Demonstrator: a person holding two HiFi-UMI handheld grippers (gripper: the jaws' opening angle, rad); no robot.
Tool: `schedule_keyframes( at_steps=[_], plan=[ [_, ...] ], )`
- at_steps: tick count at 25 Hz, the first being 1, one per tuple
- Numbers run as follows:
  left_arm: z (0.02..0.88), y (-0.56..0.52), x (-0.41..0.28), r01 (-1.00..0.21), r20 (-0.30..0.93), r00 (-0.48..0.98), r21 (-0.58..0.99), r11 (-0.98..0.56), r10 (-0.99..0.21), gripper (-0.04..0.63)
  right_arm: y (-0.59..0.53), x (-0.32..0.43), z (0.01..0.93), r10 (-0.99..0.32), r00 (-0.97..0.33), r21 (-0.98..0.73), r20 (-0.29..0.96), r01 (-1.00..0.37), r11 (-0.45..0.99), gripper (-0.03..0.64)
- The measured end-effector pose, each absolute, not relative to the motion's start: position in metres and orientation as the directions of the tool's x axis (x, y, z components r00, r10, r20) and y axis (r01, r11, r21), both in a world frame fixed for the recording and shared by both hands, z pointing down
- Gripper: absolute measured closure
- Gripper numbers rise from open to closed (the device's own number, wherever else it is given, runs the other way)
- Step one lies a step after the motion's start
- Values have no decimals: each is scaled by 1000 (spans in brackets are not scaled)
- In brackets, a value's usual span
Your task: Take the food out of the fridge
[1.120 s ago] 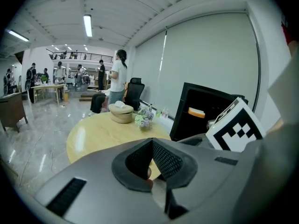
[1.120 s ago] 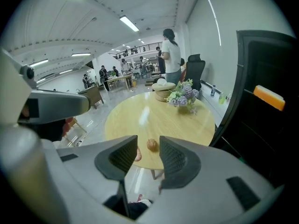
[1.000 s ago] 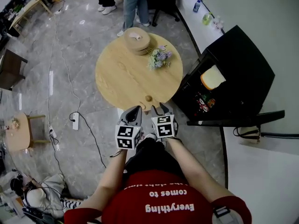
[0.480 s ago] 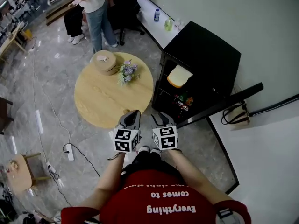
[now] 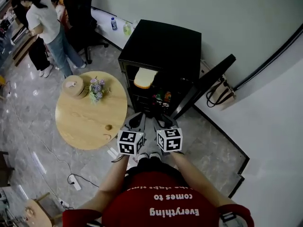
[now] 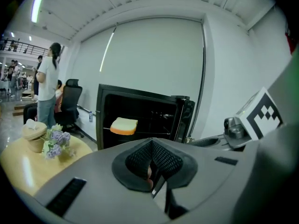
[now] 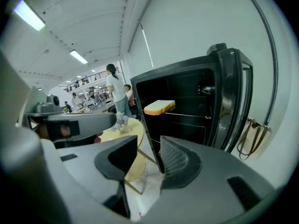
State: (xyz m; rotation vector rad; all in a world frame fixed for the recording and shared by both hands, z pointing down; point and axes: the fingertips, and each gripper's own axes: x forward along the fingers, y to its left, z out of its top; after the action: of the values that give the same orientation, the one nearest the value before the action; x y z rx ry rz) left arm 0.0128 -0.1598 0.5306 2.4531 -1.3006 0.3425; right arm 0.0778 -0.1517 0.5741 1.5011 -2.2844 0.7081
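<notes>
A black fridge [image 5: 165, 41] stands with its door [image 5: 206, 84] swung open to the right. On its upper shelf lies a slice of bread [image 5: 145, 78], which also shows as the bread [image 6: 124, 125] and the bread [image 7: 160, 107] in the gripper views. Small jars and cans [image 5: 161, 98] sit on a lower shelf. My left gripper [image 5: 135, 123] and right gripper [image 5: 164, 122] hang side by side just in front of the fridge, well short of the shelves. The left gripper [image 6: 152, 146] has its pads together and holds nothing. The right gripper [image 7: 147, 153] is open and empty.
A round wooden table [image 5: 85, 117] stands left of the fridge, bearing flowers [image 5: 96, 89], a round box [image 5: 72, 85] and a small brown object [image 5: 109, 127]. People [image 5: 45, 27] and an office chair [image 5: 80, 13] are at the far left. A bag [image 5: 220, 93] hangs by the wall.
The view has swung from the table to the fridge, which now lies straight ahead. Both grippers have come round with it, still side by side; their jaws look unchanged.
</notes>
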Motion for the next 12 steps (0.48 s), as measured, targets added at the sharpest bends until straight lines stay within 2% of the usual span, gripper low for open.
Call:
schedule_keyframes(
  at_steps=[2,4,8,12],
  plan=[
    [529,-164,23,-820,364,569,183,-542,-737,589,-158,86,572,-768,-397,-298,503,-914,277,475],
    [526,-168,28,-813,363,579,180,-554,-731,589,-168,88,569,-764,-432,-445,479,-870,213,474],
    [524,-179,23,-817,364,573,178,-549,-734,589,-201,74,561,-758,-544,-759,360,-643,101,469],
    [522,-190,10,-833,360,552,186,-521,-753,589,-239,58,566,-751,-601,-884,273,-464,50,457]
  ],
)
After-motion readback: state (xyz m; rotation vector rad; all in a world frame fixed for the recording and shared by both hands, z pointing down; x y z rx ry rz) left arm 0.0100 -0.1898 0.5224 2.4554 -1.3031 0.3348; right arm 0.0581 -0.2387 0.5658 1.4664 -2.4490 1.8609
